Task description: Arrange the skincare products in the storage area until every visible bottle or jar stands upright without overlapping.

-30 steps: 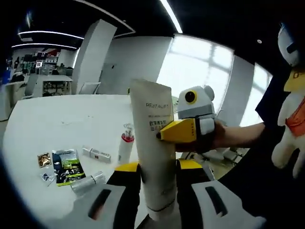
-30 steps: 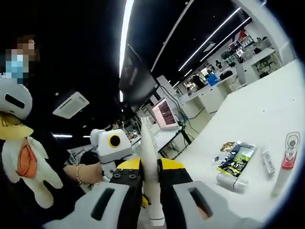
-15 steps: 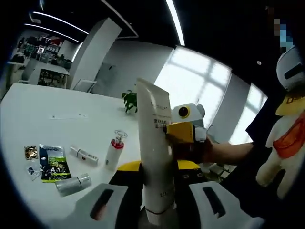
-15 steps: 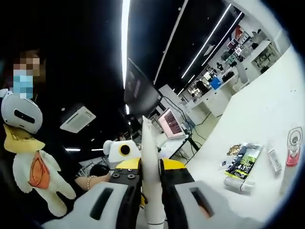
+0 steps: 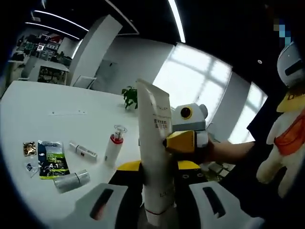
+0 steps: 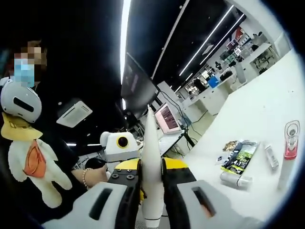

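Right now both my grippers pinch the cream tube (image 5: 155,157), held in the air over the near edge of the white table (image 5: 57,102): my left gripper (image 5: 156,191) clamps its lower body, my right gripper (image 6: 151,183) its flat sides. I'd judge lowering it cap-down, well clear of the red-collared bottle (image 5: 113,145), steadies it best.
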Available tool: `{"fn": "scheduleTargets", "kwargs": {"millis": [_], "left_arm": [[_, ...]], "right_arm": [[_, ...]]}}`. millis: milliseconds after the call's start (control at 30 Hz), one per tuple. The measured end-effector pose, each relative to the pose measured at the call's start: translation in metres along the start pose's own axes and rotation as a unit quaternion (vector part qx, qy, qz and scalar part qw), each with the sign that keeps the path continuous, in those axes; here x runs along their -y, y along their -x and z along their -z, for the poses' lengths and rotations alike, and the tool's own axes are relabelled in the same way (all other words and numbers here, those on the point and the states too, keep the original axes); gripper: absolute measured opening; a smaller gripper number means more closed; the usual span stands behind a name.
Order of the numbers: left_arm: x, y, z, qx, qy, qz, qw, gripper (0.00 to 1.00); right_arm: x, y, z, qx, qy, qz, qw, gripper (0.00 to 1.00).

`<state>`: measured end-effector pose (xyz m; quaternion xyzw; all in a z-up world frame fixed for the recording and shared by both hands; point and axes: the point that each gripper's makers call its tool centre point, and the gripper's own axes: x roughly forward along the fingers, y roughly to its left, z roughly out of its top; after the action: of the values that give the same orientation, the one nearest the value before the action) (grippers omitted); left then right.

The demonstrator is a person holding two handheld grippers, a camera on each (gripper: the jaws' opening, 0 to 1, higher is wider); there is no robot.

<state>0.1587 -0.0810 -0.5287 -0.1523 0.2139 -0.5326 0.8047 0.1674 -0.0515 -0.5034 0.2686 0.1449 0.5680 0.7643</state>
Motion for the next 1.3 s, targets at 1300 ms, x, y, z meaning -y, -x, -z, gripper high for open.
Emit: {"fn": "scheduleTargets", "kwargs": {"millis": [1300], "left_arm": [[0.008,0.011,-0.03,-0.068,-0.147,0.094,0.9824,0.33]], "right_arm": [[0.001,0.009,0.043,-0.086,0.128,-0.011,0.9879,0.13]]}}
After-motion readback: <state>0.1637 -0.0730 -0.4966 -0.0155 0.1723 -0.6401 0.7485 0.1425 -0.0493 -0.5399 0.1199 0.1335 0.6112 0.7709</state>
